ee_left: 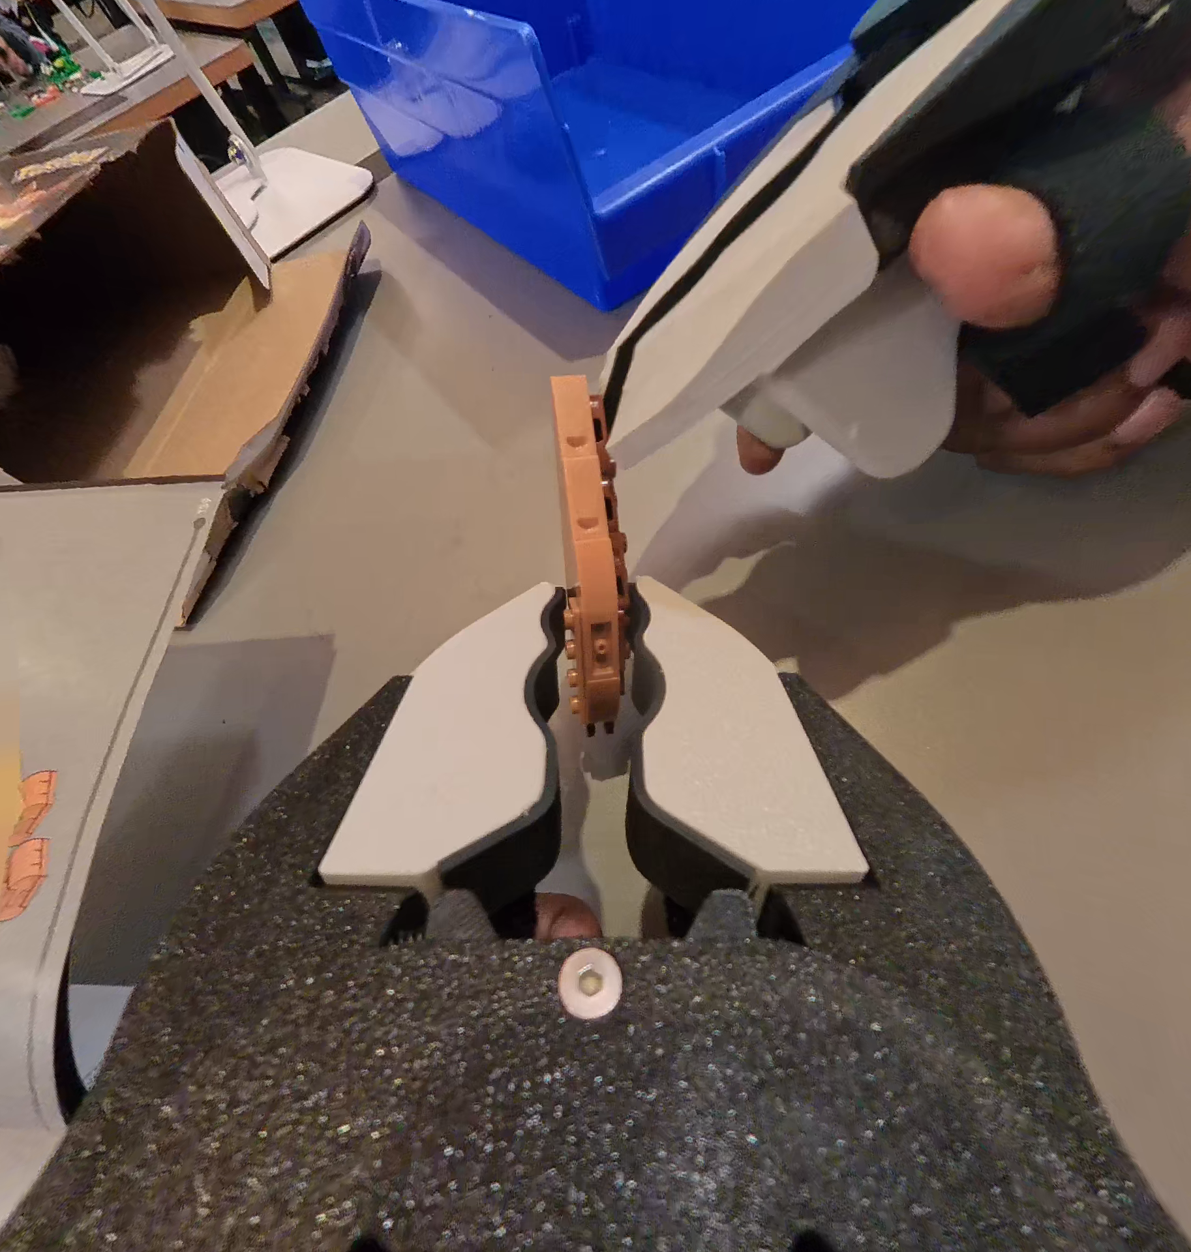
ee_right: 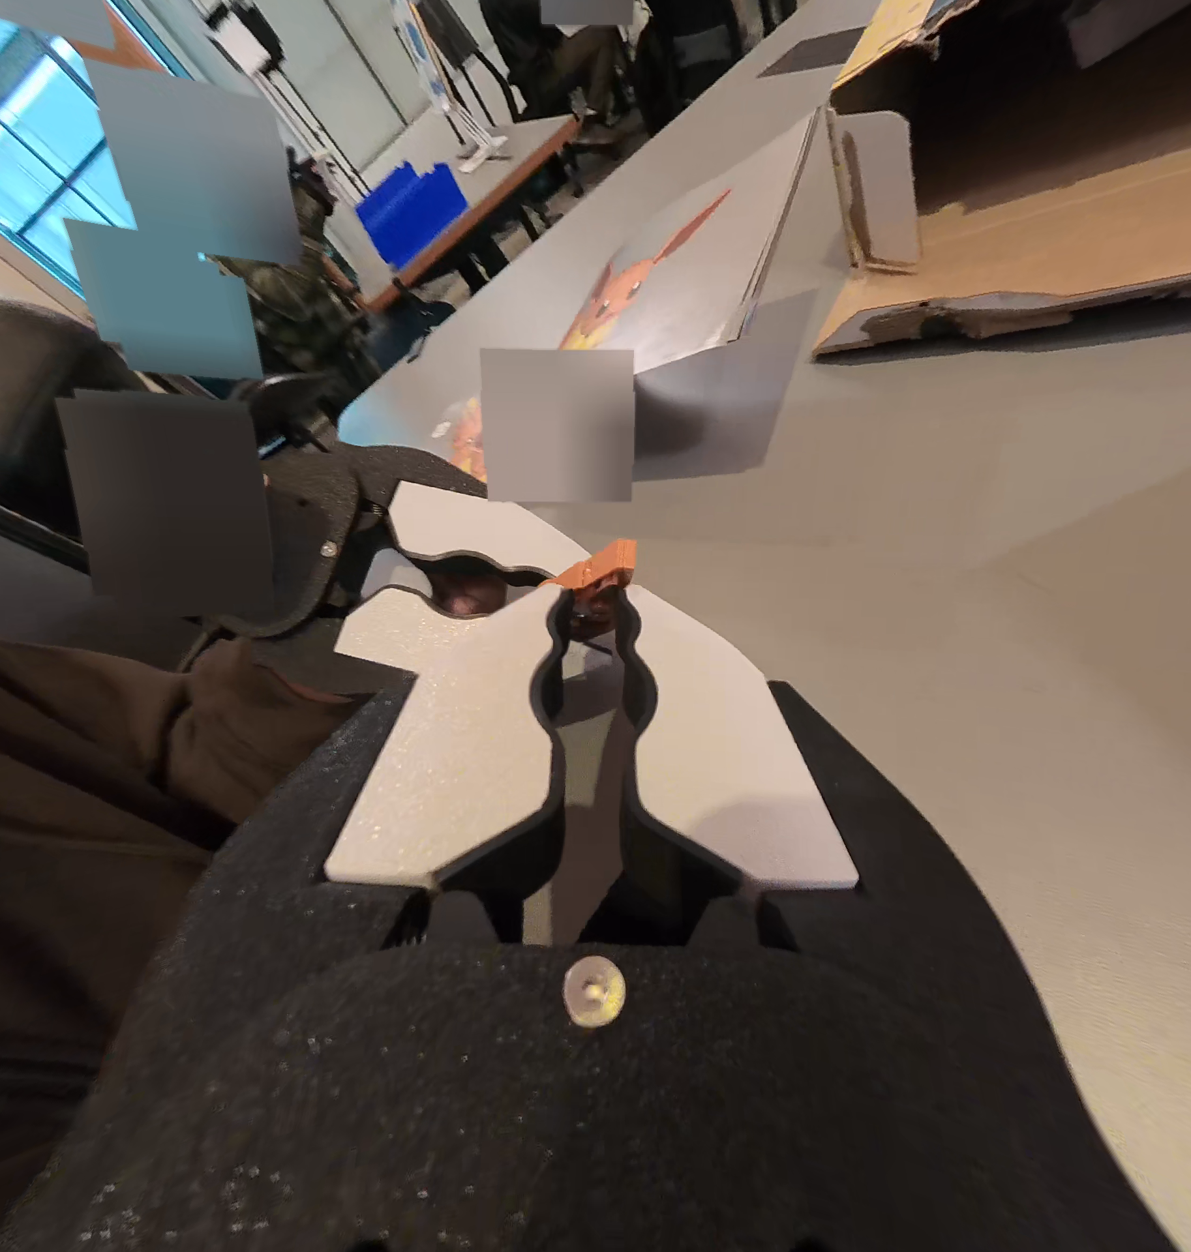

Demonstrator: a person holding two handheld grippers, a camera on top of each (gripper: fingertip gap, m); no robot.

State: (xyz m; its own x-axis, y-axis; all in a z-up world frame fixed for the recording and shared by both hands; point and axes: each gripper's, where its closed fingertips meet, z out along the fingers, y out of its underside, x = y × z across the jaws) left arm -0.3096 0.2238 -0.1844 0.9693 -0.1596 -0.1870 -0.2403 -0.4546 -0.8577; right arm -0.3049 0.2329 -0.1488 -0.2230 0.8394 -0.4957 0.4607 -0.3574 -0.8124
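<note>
My left gripper (ee_left: pixel 596 596) is shut on the near end of an orange-tan brick assembly (ee_left: pixel 582 501) and holds it on edge above the grey table (ee_left: pixel 410 515). Dark brown pieces (ee_left: pixel 613 488) run along the assembly's right face. My right gripper (ee_left: pixel 610 420) reaches in from the upper right, with its tips at the far end of the assembly. In the right wrist view my right gripper (ee_right: pixel 593 599) is shut on the dark brown part (ee_right: pixel 596 606) under the orange end (ee_right: pixel 603 566). The left gripper (ee_right: pixel 511 576) meets it from the left.
A blue bin (ee_left: pixel 579 169) stands at the back. A torn cardboard box (ee_left: pixel 240 379) lies at the left, also in the right wrist view (ee_right: pixel 1020 223). A printed booklet (ee_left: pixel 71 677) lies at the near left. A white stand (ee_left: pixel 294 190) is behind the box. Only a small space, under 4 cm, lies between the two pairs of fingers.
</note>
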